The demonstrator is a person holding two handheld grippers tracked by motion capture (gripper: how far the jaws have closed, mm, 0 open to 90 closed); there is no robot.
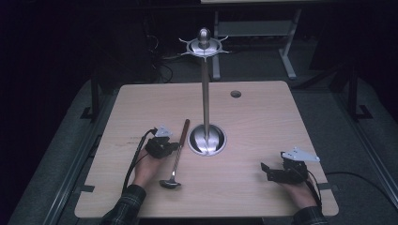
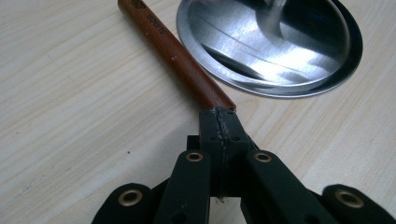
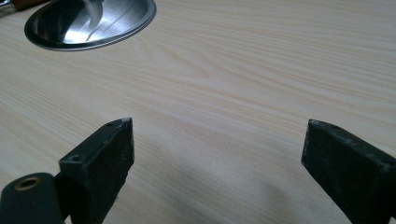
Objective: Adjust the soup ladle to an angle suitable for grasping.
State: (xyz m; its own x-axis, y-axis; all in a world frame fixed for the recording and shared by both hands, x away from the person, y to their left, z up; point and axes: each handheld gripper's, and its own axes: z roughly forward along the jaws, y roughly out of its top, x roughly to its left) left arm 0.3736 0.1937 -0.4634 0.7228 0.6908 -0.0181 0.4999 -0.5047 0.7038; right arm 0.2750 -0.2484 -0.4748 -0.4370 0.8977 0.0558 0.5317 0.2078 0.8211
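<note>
A ladle (image 1: 179, 152) with a brown wooden handle (image 2: 175, 51) and a steel bowl lies on the wooden table, left of the stand. My left gripper (image 1: 174, 146) is shut on the ladle's shaft just below the wooden handle; in the left gripper view my left gripper (image 2: 219, 112) has its jaws pressed together where the wood ends. A steel utensil stand (image 1: 205, 93) rises from a round base (image 1: 207, 139) to a ring of hooks (image 1: 204, 45). My right gripper (image 1: 264, 168) rests open at the table's front right, and in its own view my right gripper (image 3: 219, 128) has bare wood between its jaws.
The stand's shiny base (image 2: 266, 42) lies just right of the ladle handle, and the base (image 3: 88, 21) sits far ahead-left of the right jaws. A cable hole (image 1: 235, 93) is at the back of the table (image 1: 263, 126). Dark floor and table legs lie beyond.
</note>
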